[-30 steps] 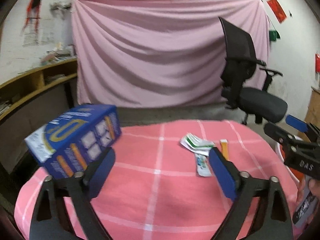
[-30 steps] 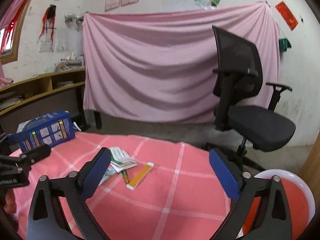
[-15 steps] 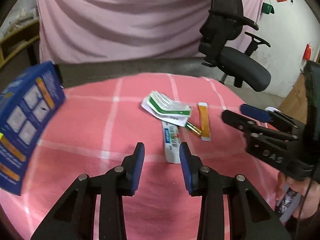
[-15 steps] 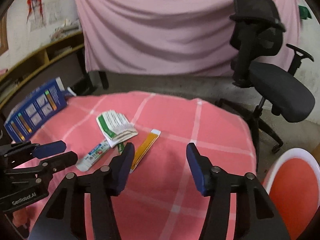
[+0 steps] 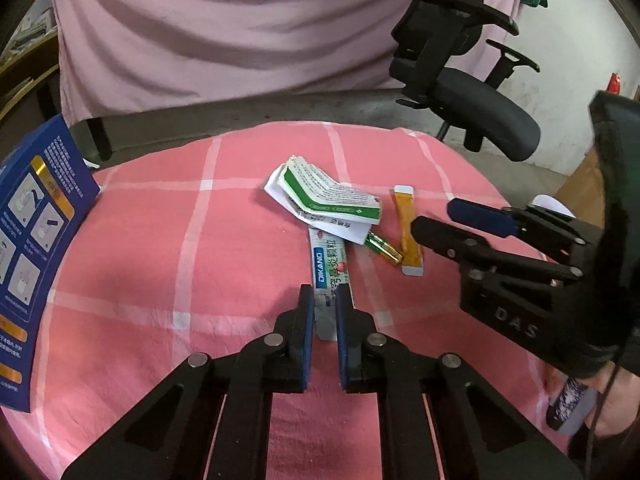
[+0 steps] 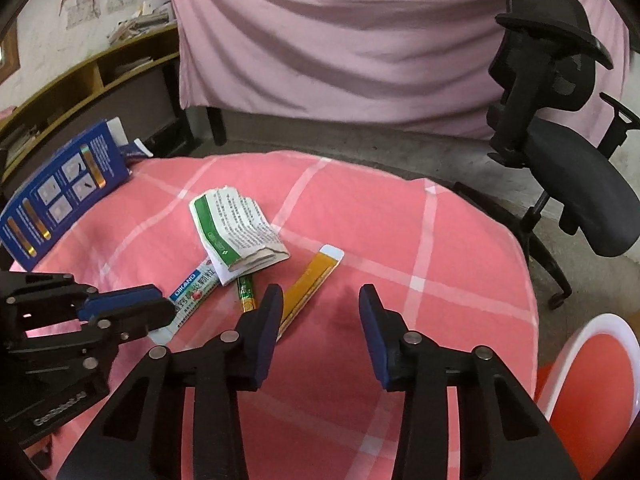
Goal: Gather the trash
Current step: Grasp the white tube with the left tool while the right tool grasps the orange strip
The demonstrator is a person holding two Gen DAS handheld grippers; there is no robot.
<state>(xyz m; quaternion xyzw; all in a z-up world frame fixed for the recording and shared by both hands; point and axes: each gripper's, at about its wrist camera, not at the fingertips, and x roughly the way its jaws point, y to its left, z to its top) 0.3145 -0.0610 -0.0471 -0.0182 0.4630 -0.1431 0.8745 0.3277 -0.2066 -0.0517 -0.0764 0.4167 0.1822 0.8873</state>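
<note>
I see the bench [image 5: 132, 240], draped in a pink cloth with white grid lines, filling the space ahead of both tools, with a pink curtain [image 6: 360, 40] hanging behind it and a black office chair [image 6: 560, 128] off beyond my right tool. A blue carton [image 5: 36, 248] stands tilted at the bench edge, well to the left of my left tool. At the lower right of my right tool's view a white-rimmed red bin [image 6: 588, 376] sits just beside the bench. Ahead of both tools lies a small heap of trash: a folded green-and-white leaflet [image 5: 328, 200] rests on top, touching the far end of a white sachet [image 5: 330, 272] printed DIKANG, and partly covering a green-and-gold stick pack [image 5: 382, 248]; just beside that lies an orange strip packet [image 5: 408, 232] with white ends. My left tool [image 5: 321, 312] is low over the cloth with its blue pads nearly together around the near end of the white sachet, one on each side of it, gripping it or very close to that. My right tool [image 6: 320, 320] hovers with its jaws spread wide apart and holding nothing; its left pad is just over the near end of the orange strip packet, and the stick pack lies just to the left of that pad.
</note>
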